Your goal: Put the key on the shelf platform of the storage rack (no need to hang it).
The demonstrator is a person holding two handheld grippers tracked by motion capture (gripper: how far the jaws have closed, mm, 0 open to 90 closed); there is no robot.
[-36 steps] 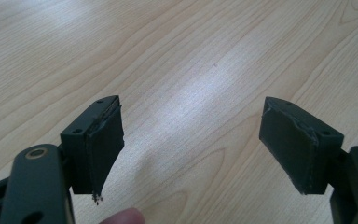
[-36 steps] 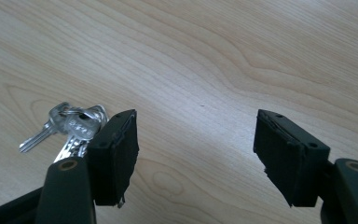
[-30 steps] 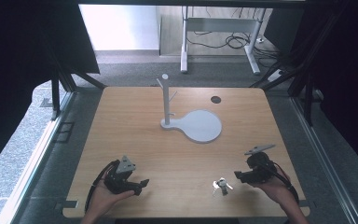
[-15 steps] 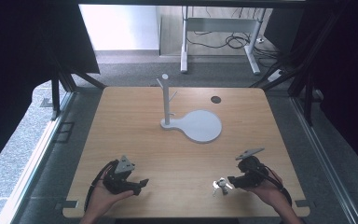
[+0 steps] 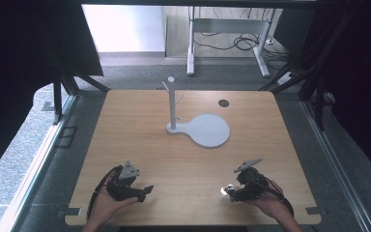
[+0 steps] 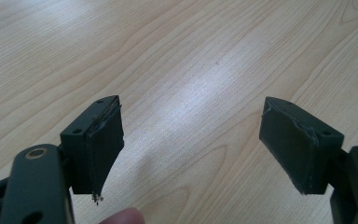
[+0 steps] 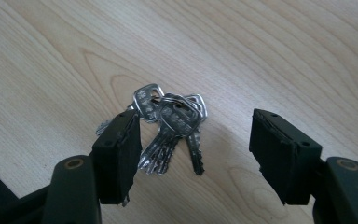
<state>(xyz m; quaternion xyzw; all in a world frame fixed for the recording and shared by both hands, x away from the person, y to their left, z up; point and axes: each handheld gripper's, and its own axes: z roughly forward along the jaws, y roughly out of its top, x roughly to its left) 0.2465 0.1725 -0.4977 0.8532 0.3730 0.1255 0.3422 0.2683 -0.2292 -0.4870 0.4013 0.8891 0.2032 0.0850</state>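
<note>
keys: silver bunch | fanned flat | on table

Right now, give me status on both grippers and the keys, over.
Right gripper open, jaws straddling the bunch of keys, not clamped. Keys flat on the table. Left gripper open, empty, over bare wood. Nothing in the way; peg stand far off.

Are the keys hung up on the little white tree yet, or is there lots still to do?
Not yet. Nothing looks done: the bunch of keys lies flat on the table. In hand: the right gripper is down around the keys with open jaws, not squeezing them. The left gripper is open over bare wood. Probably left to do: grab the keys, lift them, and hang them on the white stand.
</note>
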